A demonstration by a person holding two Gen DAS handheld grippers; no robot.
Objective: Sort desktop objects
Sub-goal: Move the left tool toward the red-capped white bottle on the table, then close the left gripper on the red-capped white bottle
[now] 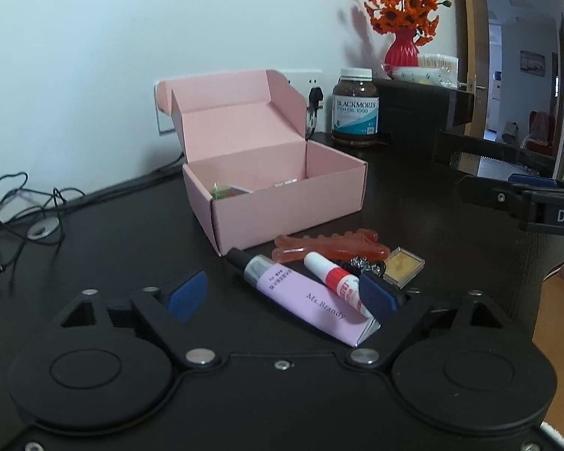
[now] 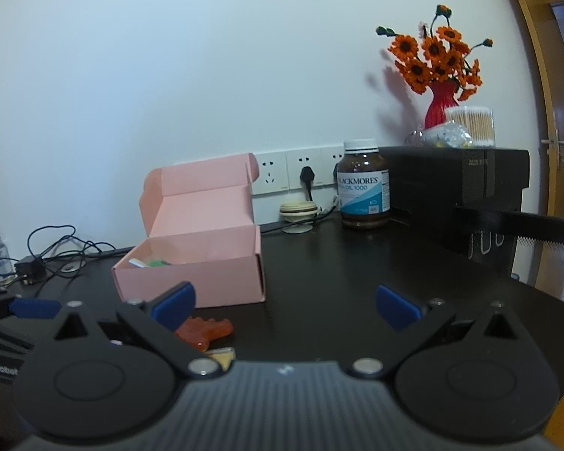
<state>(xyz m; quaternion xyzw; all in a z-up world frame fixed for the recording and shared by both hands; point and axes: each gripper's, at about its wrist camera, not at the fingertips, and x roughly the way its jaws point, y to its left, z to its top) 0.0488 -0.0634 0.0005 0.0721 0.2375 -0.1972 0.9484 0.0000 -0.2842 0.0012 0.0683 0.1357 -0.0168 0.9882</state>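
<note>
Left tongs point(image 1: 284, 295) standing apart, straddling lilac plastic cream tube point(image 1: 304, 297) on black surface point(image 1: 112, 248), lining up pick toward open pink cardboard box point(image 1: 282, 206); right tongs point(image 2: 285, 302) apart, empty, waiting nearby

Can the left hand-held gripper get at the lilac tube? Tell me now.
Probably yes. The left hand-held gripper is open with the lilac tube lying between its fingers. The small red-and-white tube rests against it by the right finger and may get pinched too.

Both the left gripper point(image 1: 282, 297) and right gripper point(image 2: 285, 306) are matte black with blue pads and silver screws.
</note>
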